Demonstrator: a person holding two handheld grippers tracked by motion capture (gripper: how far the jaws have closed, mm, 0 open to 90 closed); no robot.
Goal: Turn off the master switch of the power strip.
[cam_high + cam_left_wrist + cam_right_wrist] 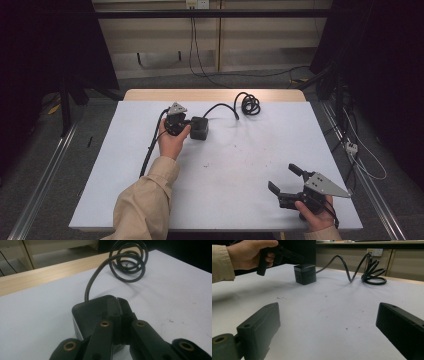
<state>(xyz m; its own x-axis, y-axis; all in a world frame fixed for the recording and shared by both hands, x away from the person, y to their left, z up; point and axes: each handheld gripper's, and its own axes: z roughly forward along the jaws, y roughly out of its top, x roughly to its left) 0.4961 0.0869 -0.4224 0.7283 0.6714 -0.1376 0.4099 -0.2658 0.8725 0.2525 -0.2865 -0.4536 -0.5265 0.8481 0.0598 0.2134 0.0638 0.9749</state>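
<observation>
1. The bench (pixel 150 200) is a broad white sheet, bare apart from a few specks. The work sits at its far middle.
2. The cable (pixel 248 103) runs from the back of the black box and ends in a loose coil near the far edge. It looks slack, so it should not drag unless the box is moved far.
3. The black box (pixel 199 128), a cube-shaped power adapter, stands on the far middle of the bench, just right of the left hand (pixel 171 141).
4. The left gripper (pixel 189 121) rests over the box's top. In the left gripper view its jaws are pressed together with no gap, on top of the box (pixel 90 312) rather than round it. To grasp well, I judge they should first part wider than the box, drop past its sides, then close squarely on two flat faces away from the cable.
5. The right gripper (pixel 284 180) waits at the near right, well apart from the box, jaws spread wide and holding nothing.
</observation>
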